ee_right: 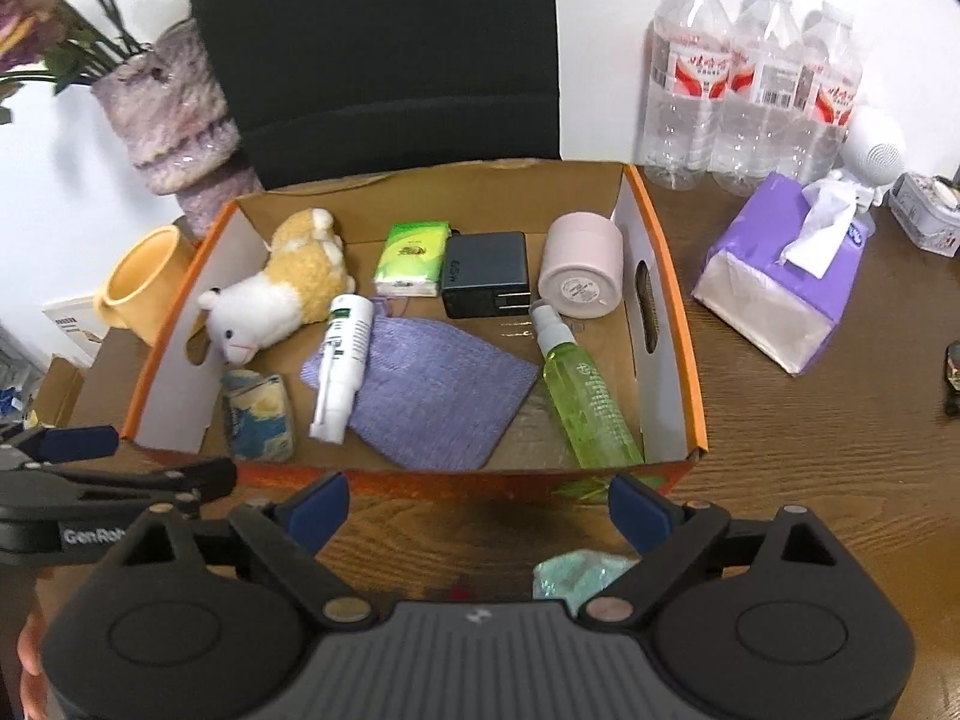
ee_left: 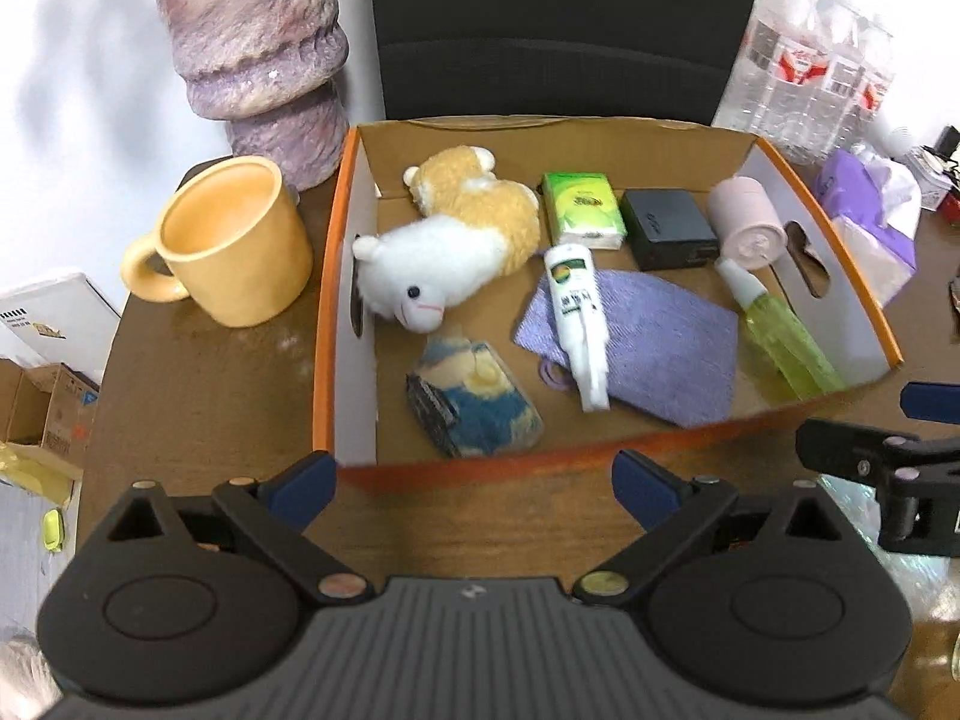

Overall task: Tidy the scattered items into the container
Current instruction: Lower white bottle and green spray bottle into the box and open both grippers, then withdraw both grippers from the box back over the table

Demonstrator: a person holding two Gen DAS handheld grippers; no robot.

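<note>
An orange-rimmed cardboard box (ee_left: 327,324) (ee_right: 678,312) holds a plush llama (ee_left: 444,252) (ee_right: 282,294), a green tissue pack (ee_left: 582,210) (ee_right: 411,258), a black charger (ee_left: 669,228) (ee_right: 486,282), a pink jar (ee_left: 747,222) (ee_right: 579,273), a green spray bottle (ee_left: 780,336) (ee_right: 585,390), a white tube (ee_left: 579,324) (ee_right: 342,360), a purple cloth (ee_left: 654,348) (ee_right: 432,390) and a blue-yellow pouch (ee_left: 474,402) (ee_right: 258,414). My left gripper (ee_left: 474,480) and right gripper (ee_right: 477,507) both stand open and empty just before the box's near wall.
A yellow mug (ee_left: 228,240) and a purple vase (ee_left: 252,54) stand left of the box. Water bottles (ee_right: 756,90) and a purple tissue pack (ee_right: 780,270) sit to the right. A teal crinkled wrapper (ee_right: 570,576) lies on the wooden table under the right gripper. A black chair (ee_right: 372,48) stands behind.
</note>
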